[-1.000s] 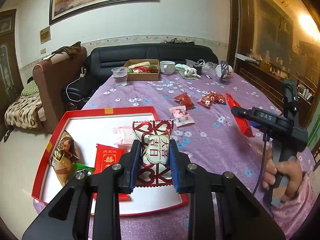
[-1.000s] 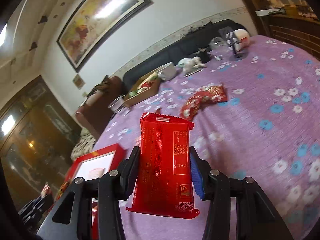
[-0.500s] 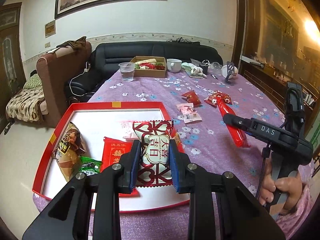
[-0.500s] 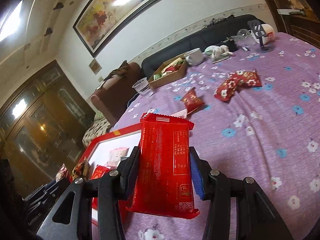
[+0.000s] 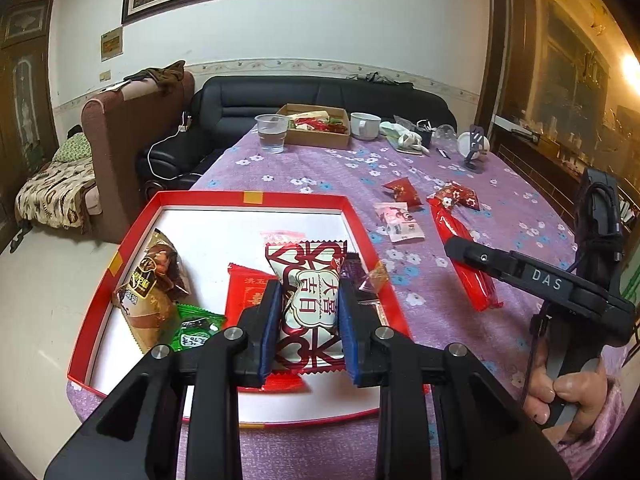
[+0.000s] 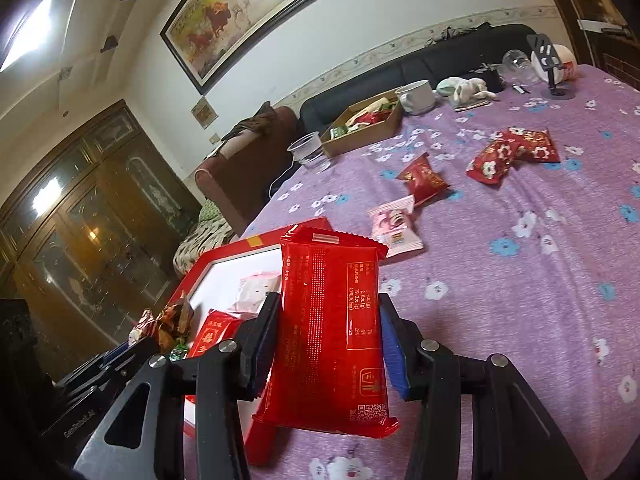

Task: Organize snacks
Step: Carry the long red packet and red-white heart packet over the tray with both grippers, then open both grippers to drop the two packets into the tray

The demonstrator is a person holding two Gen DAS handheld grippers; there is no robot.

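warm indoor light, fairly bright. glare on the glossy framed horse painting [image 6: 256, 12]. fisheye edges bend and darken, corners black

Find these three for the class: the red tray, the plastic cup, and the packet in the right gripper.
red tray [image 5: 208, 199], left wrist view, far rim.
plastic cup [image 5: 272, 133], left wrist view, side wall.
red packet [image 6: 326, 332], right wrist view, middle of its printed face.
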